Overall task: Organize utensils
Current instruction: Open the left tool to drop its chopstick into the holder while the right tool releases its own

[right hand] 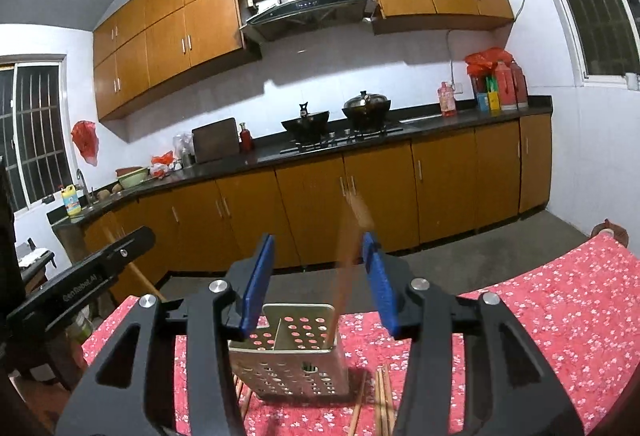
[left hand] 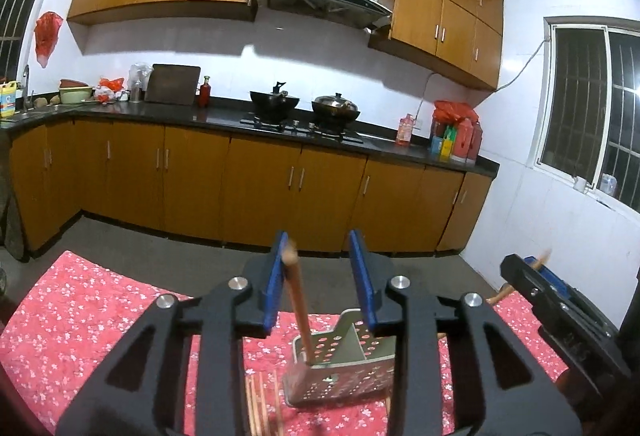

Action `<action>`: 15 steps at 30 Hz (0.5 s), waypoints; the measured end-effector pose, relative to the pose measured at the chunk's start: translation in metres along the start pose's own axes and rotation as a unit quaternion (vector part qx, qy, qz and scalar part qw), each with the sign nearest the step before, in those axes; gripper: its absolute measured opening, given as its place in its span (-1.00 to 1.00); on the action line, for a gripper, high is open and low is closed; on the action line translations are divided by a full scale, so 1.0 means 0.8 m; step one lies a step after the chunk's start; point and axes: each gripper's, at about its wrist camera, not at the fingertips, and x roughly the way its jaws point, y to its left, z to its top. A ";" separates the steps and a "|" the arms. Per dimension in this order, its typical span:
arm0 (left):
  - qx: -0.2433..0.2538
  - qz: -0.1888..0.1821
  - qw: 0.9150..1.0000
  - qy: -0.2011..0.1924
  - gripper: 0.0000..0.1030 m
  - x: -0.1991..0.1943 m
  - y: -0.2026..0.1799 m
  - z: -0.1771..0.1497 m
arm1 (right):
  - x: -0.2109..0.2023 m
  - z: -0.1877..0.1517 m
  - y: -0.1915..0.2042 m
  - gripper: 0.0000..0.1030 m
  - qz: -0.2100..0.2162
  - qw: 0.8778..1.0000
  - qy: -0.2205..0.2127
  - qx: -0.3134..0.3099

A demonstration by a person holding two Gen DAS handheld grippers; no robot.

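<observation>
Red cloth with small white blossoms covers the surface (left hand: 80,316), and on it stands one perforated metal utensil holder (left hand: 344,368), split into two compartments by a middle wall. Seen from the left wrist, the left hand-held gripper (left hand: 320,276) hangs just above the holder with its two blue pads apart. One wooden chopstick (left hand: 298,308) stands between them with its lower end in the holder's left compartment; it leans against the left pad and the right pad is clear of it, so the jaws have let go. A loose bundle of chopsticks (left hand: 260,404) lies on the cloth beside the holder; blur keeps me from counting them. At the right edge the other gripper's black body pokes in.

From the right wrist, the right hand-held gripper (right hand: 320,276) also sits released over the holder (right hand: 288,368). One blurred chopstick (right hand: 344,276) stands between its pads, touching neither, its foot in the right compartment. Roughly four more chopsticks (right hand: 382,400) lie flat on the cloth (right hand: 560,316) nearby.
</observation>
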 end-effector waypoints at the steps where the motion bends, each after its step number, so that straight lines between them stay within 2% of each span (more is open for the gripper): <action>1: -0.004 0.000 1.000 -0.001 -0.33 -0.006 0.003 0.001 | -0.005 0.002 0.000 -0.09 0.000 1.000 -0.001 0.000; 5: -0.023 0.003 1.000 -0.005 -0.21 -0.030 0.018 0.005 | -0.028 0.011 -0.006 -0.08 -0.005 1.000 -0.012 0.004; 10: -0.047 0.001 0.999 -0.010 -0.18 -0.066 0.042 0.004 | -0.055 0.009 -0.022 -0.06 -0.021 1.000 -0.011 0.011; 14: -0.049 0.018 0.999 -0.007 -0.12 -0.092 0.061 -0.010 | -0.061 -0.018 -0.044 -0.06 -0.052 0.998 0.030 0.015; 15: -0.045 0.026 0.999 0.001 -0.11 -0.096 0.067 -0.021 | -0.056 -0.032 -0.053 -0.06 -0.063 0.996 0.054 0.015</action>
